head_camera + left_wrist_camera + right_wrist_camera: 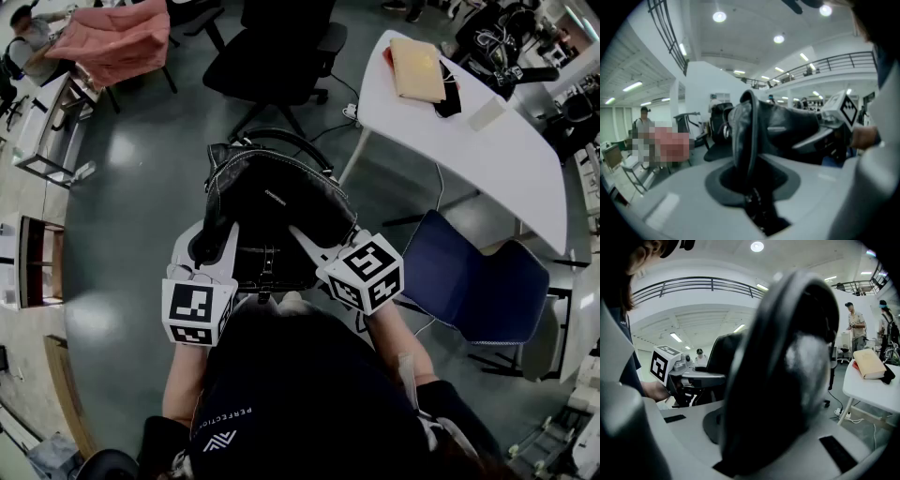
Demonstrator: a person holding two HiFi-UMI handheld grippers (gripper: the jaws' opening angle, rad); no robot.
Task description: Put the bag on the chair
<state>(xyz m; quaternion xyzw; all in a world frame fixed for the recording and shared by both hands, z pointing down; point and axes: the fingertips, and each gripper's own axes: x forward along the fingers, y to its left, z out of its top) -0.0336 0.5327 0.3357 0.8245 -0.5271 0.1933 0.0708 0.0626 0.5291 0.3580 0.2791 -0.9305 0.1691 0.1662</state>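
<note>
A black leather bag (272,202) with a curved handle hangs in the air in front of me, held by both sides. My left gripper (214,242) is shut on the bag's left edge, which fills the gap between its jaws in the left gripper view (750,140). At the bag's right side, my right gripper (305,239) is shut on it as well, and the bag (787,371) blocks most of the right gripper view. A blue chair (478,281) stands to my right, apart from the bag. Its seat is bare.
A white table (487,150) with a tan book (417,67) on it stands at the back right. A black office chair (272,56) is straight ahead beyond the bag, and a pink-draped chair (117,37) at the back left. People stand in the distance.
</note>
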